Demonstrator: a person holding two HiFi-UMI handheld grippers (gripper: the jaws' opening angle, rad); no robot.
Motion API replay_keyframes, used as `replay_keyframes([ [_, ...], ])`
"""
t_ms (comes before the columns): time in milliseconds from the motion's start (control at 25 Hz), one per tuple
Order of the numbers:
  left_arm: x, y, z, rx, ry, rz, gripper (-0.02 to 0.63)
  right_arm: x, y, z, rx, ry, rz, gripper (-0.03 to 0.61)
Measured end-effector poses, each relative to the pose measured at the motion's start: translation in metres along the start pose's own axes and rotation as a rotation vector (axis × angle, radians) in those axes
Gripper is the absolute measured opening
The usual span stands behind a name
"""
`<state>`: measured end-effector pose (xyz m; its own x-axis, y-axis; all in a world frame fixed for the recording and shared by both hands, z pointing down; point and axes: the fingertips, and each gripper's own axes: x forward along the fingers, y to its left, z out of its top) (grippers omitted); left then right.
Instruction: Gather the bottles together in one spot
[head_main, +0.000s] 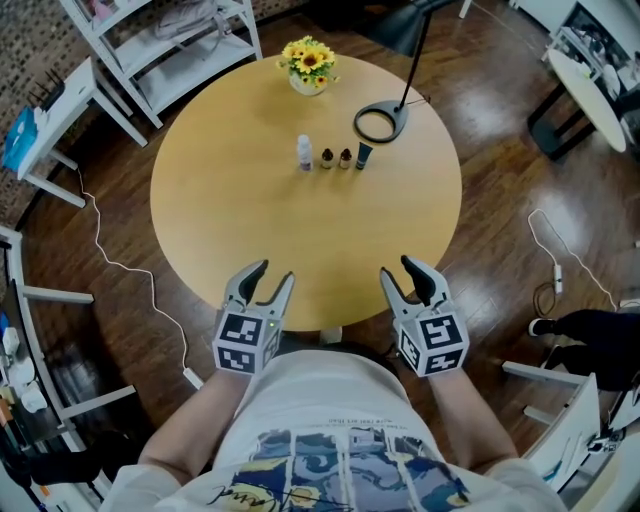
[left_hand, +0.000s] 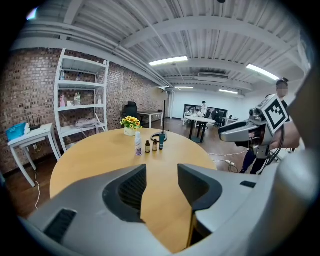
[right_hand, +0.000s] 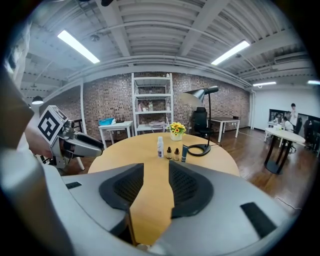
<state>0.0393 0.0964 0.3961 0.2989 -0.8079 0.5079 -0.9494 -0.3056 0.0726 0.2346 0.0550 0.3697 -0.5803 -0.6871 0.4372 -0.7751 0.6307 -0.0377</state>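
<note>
Four bottles stand in one short row on the round wooden table (head_main: 230, 240), a little toward 12 o'clock from its middle, close together but not touching. Counted from the 9 o'clock end of the row, they are one white bottle (head_main: 304, 152), one small brown bottle (head_main: 326, 158), a second brown bottle (head_main: 345, 157) and one dark bottle (head_main: 363, 155). One pot of yellow flowers (head_main: 309, 66) sits at the table's 12 o'clock edge. One black lamp base (head_main: 380, 122), shaped like a ring, lies at about 1 o'clock, just beyond the dark bottle. Two grippers hover over the near rim, well apart from the row. The left gripper (head_main: 275, 272) is at about 7 o'clock and the right gripper (head_main: 397, 267) at about 5 o'clock. Each points toward 12 o'clock. Both gripper views show the jaws parted and released, with only bare tabletop in the gap between them and nothing grasped. One white shelf unit (head_main: 170, 40) stands on the floor off the table at about 11 o'clock.
</note>
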Motion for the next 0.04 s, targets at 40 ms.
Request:
replay_keyframes([
  [40,0.0003,-0.0003,-0.0013,0.001,0.000,0.001,0.183,-0.0011,-0.0009,-0.0023,0.004,0.003,-0.003,0.186],
])
